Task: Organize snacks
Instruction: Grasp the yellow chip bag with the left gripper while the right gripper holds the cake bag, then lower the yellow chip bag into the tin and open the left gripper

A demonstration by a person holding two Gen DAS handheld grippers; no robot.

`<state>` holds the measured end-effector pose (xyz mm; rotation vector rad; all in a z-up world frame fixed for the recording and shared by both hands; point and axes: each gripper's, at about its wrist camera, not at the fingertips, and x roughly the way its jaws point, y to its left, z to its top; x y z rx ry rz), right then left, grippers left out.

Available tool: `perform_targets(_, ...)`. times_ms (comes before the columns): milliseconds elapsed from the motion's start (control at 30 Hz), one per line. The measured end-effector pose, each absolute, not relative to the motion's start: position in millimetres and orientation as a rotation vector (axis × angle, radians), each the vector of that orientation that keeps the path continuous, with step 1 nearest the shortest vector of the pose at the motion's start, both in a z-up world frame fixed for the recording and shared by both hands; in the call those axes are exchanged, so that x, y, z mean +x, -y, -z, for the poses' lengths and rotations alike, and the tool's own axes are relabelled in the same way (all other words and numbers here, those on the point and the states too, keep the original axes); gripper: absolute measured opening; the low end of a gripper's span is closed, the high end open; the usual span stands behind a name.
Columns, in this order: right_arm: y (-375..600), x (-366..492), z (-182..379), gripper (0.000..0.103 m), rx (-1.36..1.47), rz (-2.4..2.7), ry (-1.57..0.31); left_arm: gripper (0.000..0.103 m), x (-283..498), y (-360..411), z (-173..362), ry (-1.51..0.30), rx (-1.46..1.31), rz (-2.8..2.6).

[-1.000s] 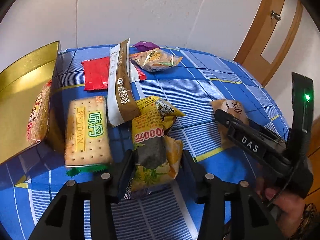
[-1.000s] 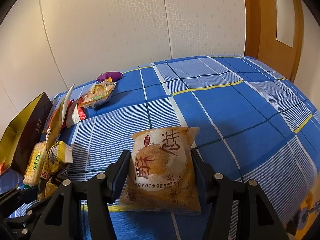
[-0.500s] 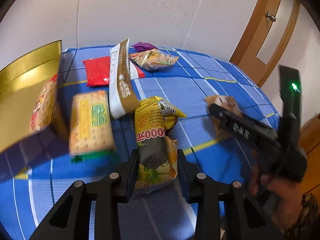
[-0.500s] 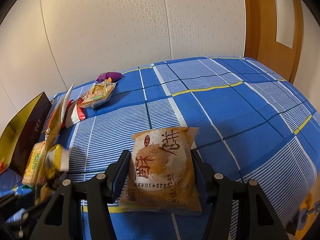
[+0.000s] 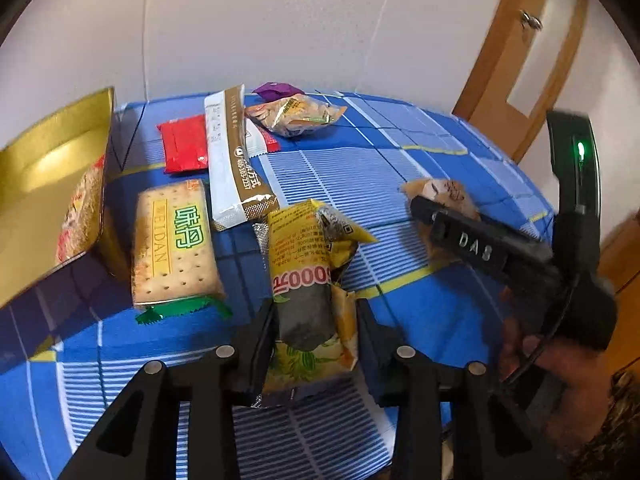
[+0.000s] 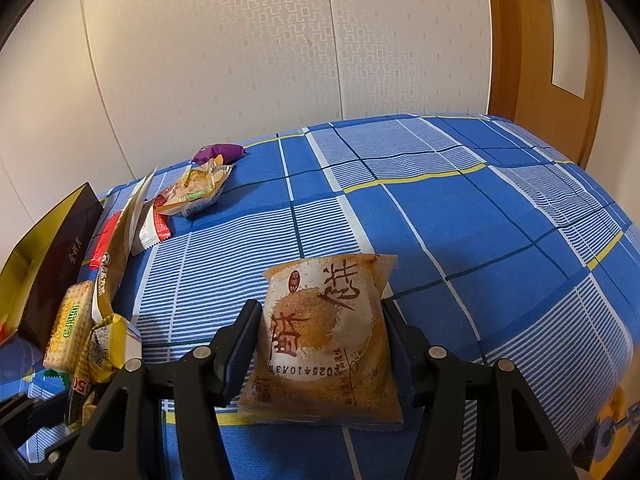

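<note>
The worktop (image 6: pixel 460 208) is covered in blue cloth checked with white-striped squares, dark lines and thin yellow bars. The box (image 5: pixel 44 168) is seen gold inside and dark brown outside. The cracker pack (image 5: pixel 174 240) is printed tan with green lettering and a green end. The stick pack (image 5: pixel 232 156) is coloured white and brown-gold. A red packet (image 5: pixel 184 148) and a purple packet (image 5: pixel 278 90) are shown. The yellow pack (image 5: pixel 308 272) is marked with red figures and a dark grey roll. The cake pack (image 6: pixel 324 340) is tinted orange and white with brown characters. Both grippers (image 5: pixel 316 336) (image 6: pixel 320 344) are black. The wall (image 6: pixel 240 52) is patterned cream; the door (image 6: pixel 540 40) is orange-brown.
</note>
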<state>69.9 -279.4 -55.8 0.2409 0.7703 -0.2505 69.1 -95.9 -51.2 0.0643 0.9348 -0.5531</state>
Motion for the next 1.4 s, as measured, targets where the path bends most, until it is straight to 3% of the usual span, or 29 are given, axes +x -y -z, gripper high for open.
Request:
perform_targets(533,279,70,56,0.060,0.229,0.252,-0.769,0.033,47,47,21,-0.825,-0.070,0.574)
perform_targets(900,278,70,56,0.060,0.212,0.253,-0.769,0.033,69,-31,-5,-0.748,-0.219,0.370)
perform_targets(1367,278,70,56,0.060,0.205,0.254,-0.769,0.034,114,-123,13,-0.804,-0.291,0.114)
perform_targets(1400,278,70,56,0.060,0.204,0.253,-0.769,0.029,115,-126,15,-0.806,-0.295,0.114)
